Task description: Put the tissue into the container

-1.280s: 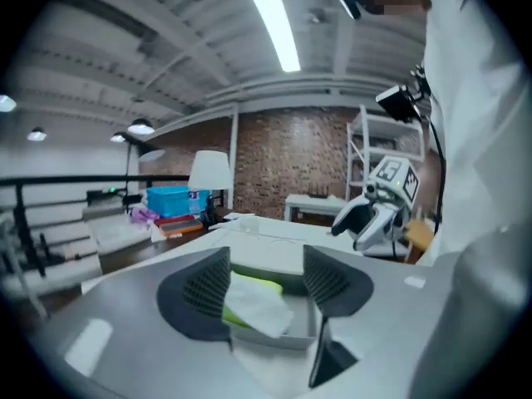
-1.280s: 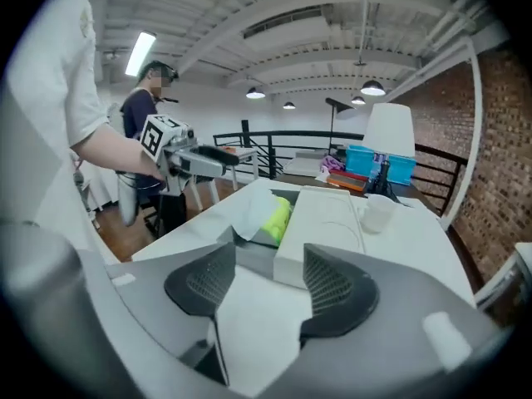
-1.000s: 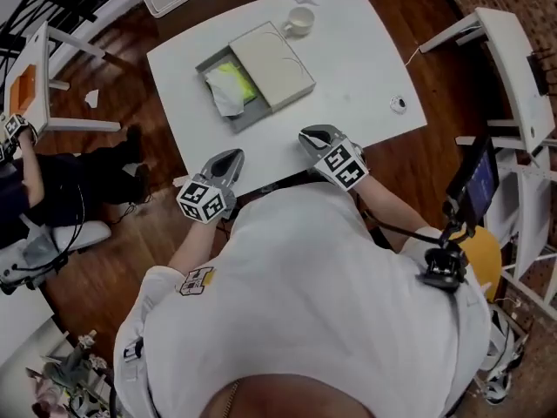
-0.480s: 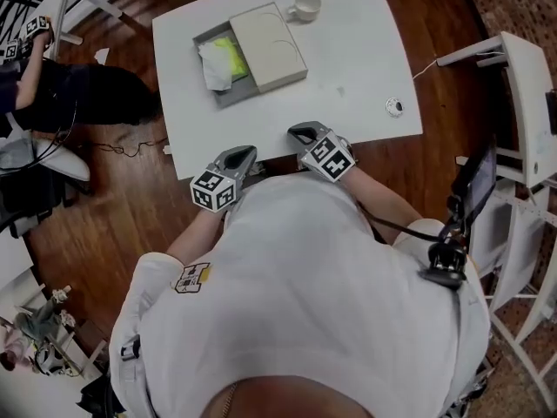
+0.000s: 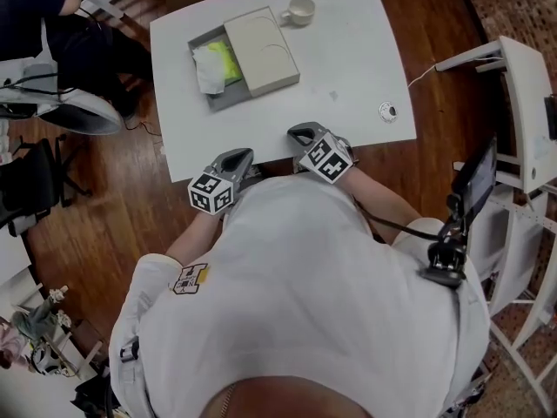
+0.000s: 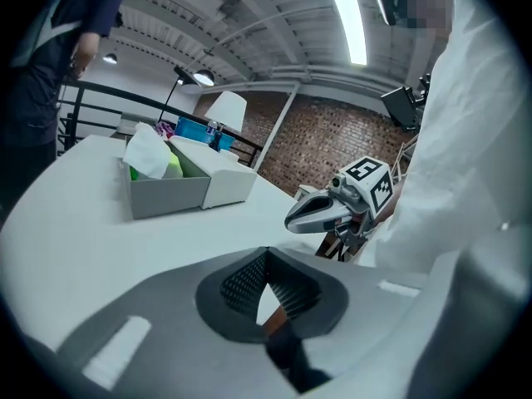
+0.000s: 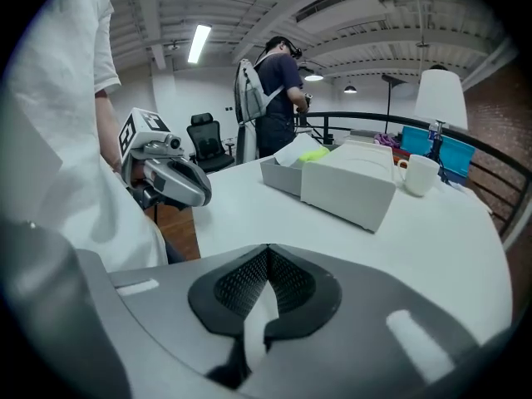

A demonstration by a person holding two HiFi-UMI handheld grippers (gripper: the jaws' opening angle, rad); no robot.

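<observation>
Crumpled white tissue [image 5: 207, 64] sits in the grey boxy container [image 5: 230, 100], upper left. The left tongs [image 5: 235, 157] and right tongs [image 5: 302, 134] are closed tight, empty.

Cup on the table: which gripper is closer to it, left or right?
Right. The right gripper is at the table's near edge, straight across from the cup. The left gripper is off that edge, farther left.
</observation>
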